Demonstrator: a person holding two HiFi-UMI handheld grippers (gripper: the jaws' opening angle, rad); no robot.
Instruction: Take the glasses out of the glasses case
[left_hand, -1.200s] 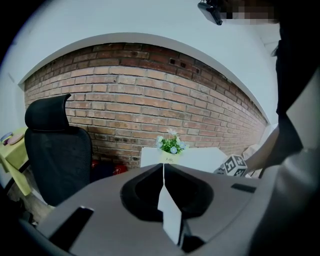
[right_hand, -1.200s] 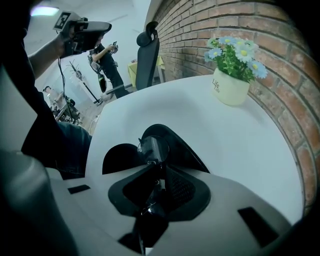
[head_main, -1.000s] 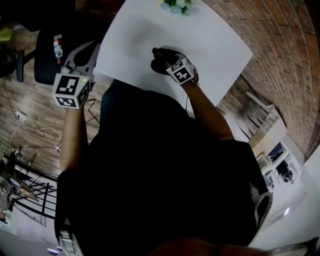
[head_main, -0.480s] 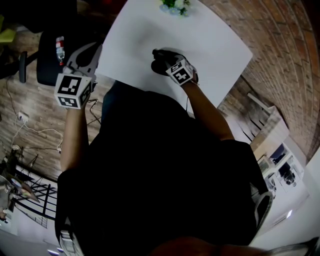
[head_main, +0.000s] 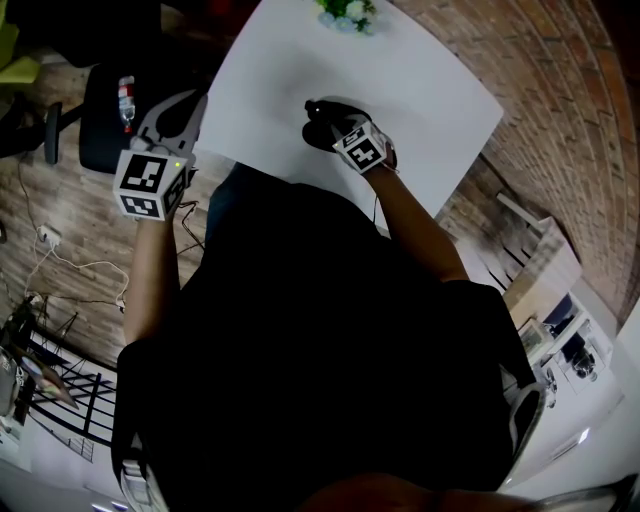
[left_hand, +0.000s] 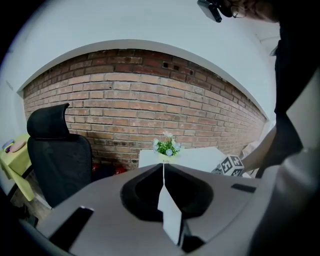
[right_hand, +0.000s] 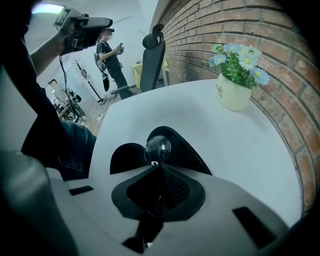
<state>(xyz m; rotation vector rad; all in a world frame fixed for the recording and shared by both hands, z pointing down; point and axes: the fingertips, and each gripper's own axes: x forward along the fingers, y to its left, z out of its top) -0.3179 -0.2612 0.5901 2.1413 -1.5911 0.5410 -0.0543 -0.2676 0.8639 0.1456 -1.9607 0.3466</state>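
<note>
Looking along the right gripper (right_hand: 159, 165), we see its two jaws pinching the glasses (right_hand: 157, 147): one round clear lens stands up just above the jaw tips. Right under it lies the open black glasses case (right_hand: 192, 155), flat on the white table (right_hand: 240, 150). We cannot tell whether the glasses touch the case or hang free of it. In the upper right of this view a pale pot of flowers (right_hand: 234, 95) stands on the table close to the brick wall (right_hand: 280, 55).

In the head view we find the right gripper (head_main: 330, 125) in the upper middle of the frame, over the white table (head_main: 400, 70), with a dark shape under it. The left gripper (head_main: 178, 108) is at the upper left, beyond the table edge and above a black chair (head_main: 100, 125). In its own view the jaws of the left gripper (left_hand: 163, 167) are pressed together with nothing between them.
</note>
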